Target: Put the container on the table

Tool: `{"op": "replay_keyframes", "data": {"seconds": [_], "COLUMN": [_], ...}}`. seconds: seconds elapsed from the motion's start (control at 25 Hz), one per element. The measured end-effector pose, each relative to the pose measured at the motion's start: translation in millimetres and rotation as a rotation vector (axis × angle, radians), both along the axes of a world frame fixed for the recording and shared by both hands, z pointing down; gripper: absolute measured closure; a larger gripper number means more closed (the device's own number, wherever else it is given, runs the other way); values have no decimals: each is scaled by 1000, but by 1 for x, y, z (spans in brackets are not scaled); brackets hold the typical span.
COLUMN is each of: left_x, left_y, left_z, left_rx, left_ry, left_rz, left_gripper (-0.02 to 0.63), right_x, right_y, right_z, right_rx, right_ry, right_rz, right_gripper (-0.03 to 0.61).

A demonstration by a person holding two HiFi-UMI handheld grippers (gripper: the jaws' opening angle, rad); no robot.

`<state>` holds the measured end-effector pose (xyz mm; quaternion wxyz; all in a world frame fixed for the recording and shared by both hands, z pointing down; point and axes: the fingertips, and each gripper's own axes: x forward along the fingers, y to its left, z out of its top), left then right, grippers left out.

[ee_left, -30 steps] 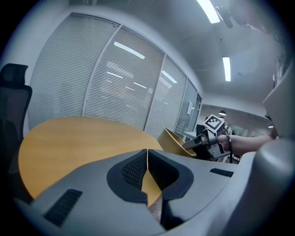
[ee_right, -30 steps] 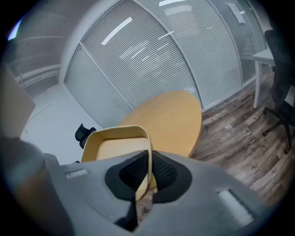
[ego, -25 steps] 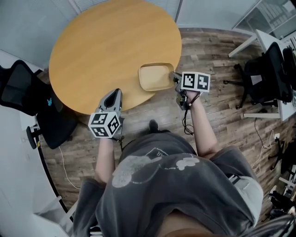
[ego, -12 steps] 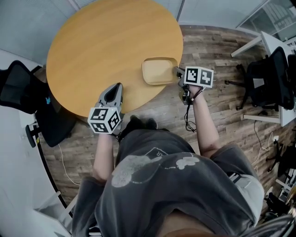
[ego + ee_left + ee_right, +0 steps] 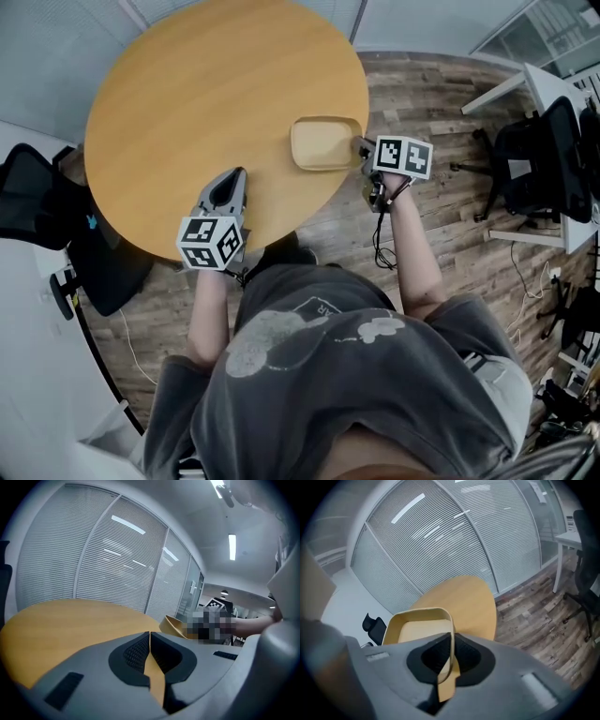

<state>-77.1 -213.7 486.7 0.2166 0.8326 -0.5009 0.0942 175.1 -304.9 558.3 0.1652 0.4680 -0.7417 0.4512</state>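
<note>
Head view: shallow tan container point(image 5: 326, 142), open side up, sits over the round desk's point(image 5: 206, 103) right edge. Its long axis runs across that edge toward the right hand-held gripper point(image 5: 362, 148), which reaches in from over the wood floor point(image 5: 450, 225); broad bare surface lies toward the desk's middle, and the left hand-held gripper point(image 5: 230, 180) is over the desk's near edge, well apart. Left gripper view: jaws pressed together on nothing, desk beyond, container at the desk's rim. Right gripper view: jaws clamped on the container's wall, tray extending out over the desk; contact with the desk unclear.
</note>
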Motion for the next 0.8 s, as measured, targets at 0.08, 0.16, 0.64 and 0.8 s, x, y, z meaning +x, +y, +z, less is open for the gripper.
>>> {"op": "replay_keyframes", "data": {"seconds": [0.08,0.16,0.64,0.8], "left_x": [-2,-7,-33,-40], "left_y": [-12,-26,-99,-119], "left_z": [0,2,30,41], "left_rx": [2,1,-41,-54], "left_ry": [6,8,16,4], "left_rz": [2,4,45,46], "left_gripper": [614,614,614,614], "right_x": [1,0,-13,-13], "right_y": [-9,-22,-107,-134], "right_z": [1,3,23,34], "right_rx": [-1,-4,-28,-38], "right_ry": [9,22,110,142], "right_rz": [8,18,53,62], "right_gripper": [565,565,565,565]}}
